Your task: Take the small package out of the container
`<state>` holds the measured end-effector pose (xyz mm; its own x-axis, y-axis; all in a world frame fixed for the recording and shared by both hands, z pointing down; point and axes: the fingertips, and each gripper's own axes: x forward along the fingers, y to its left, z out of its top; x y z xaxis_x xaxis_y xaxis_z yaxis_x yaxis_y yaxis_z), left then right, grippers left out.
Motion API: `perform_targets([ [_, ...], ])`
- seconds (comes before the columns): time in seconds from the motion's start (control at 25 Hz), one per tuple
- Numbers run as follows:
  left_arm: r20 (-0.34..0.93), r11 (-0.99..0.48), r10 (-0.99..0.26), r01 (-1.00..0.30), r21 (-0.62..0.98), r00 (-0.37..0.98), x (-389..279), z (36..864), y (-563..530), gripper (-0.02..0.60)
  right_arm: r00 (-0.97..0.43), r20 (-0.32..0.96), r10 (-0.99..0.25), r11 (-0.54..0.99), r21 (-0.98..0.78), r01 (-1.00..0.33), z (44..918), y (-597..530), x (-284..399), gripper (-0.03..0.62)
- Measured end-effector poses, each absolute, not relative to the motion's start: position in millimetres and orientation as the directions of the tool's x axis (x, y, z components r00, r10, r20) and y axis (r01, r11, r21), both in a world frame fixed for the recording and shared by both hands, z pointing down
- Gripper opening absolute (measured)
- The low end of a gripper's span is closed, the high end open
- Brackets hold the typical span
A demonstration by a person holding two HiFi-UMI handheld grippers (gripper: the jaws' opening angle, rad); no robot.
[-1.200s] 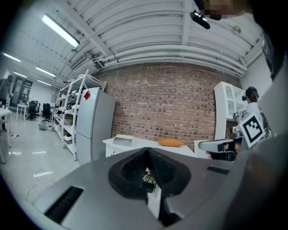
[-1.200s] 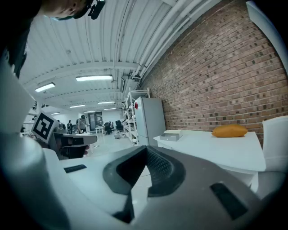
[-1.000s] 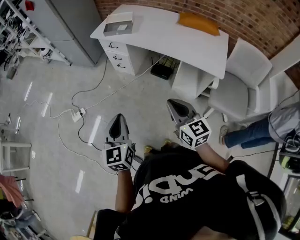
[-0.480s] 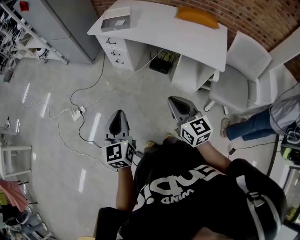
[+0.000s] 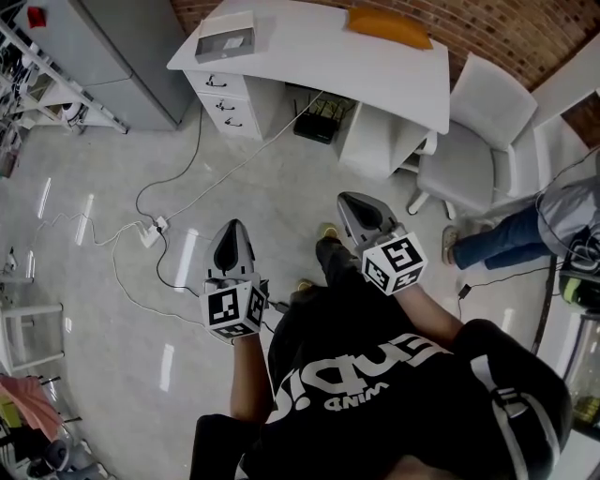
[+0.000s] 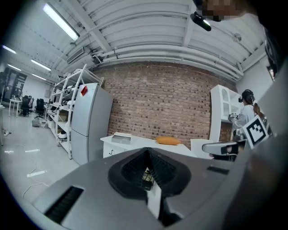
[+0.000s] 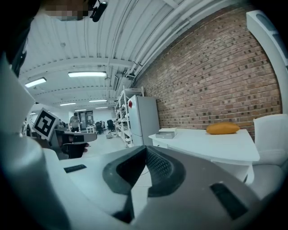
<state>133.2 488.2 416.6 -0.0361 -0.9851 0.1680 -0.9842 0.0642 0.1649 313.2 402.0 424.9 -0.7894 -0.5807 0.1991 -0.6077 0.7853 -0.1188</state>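
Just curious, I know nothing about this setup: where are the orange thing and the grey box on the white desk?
orange thing [image 5: 389,26]: head view, its middle.
grey box [image 5: 225,42]: head view, its top face.

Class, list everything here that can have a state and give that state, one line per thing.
left gripper: shut, empty.
right gripper: shut, empty.
desk drawers: closed.
container: on the desk, untouched.
orange package: lying on the desk, outside the container.
refrigerator: doors closed.
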Motion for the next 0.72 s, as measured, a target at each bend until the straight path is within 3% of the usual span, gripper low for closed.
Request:
perform_targets([
  [0.72,0.169,0.05,-0.985,-0.988,0.148,-0.025,115,424,459,0.006,-0.781,0.19,-0.595,0.769,-0.147,-0.622,437,373,289,-0.002],
])
